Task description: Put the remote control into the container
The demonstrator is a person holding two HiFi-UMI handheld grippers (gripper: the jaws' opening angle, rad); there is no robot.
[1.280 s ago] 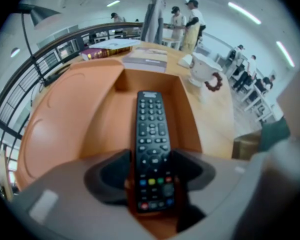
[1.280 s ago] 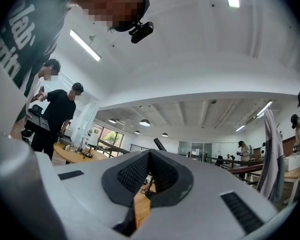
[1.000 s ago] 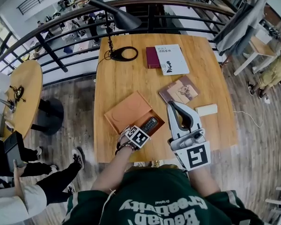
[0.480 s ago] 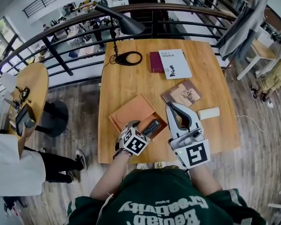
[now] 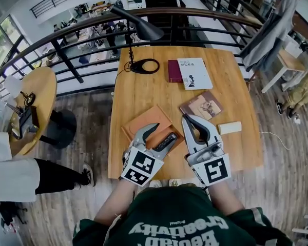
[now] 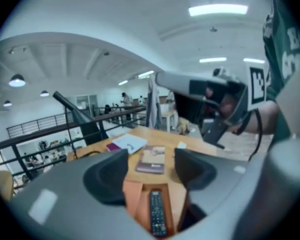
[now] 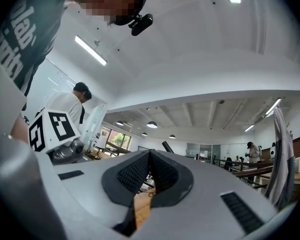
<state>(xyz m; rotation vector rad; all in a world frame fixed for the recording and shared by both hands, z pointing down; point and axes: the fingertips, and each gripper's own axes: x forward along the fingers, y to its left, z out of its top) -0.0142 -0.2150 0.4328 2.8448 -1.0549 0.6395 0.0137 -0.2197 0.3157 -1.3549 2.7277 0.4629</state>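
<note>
The remote control [image 5: 163, 140] lies flat in the container [image 5: 143, 121]'s sunken slot. The left gripper [image 5: 164, 132] hangs above the container, jaws apart and empty. The right gripper [image 5: 185, 119], beside the container, is closed on nothing. The remote looks light, stiff and smooth, and is best pinched across its narrow sides.

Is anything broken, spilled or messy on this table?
Nothing looks broken or spilled. The remote control lies flat inside the container. Only the brown book sits a bit crooked on the table.
</note>
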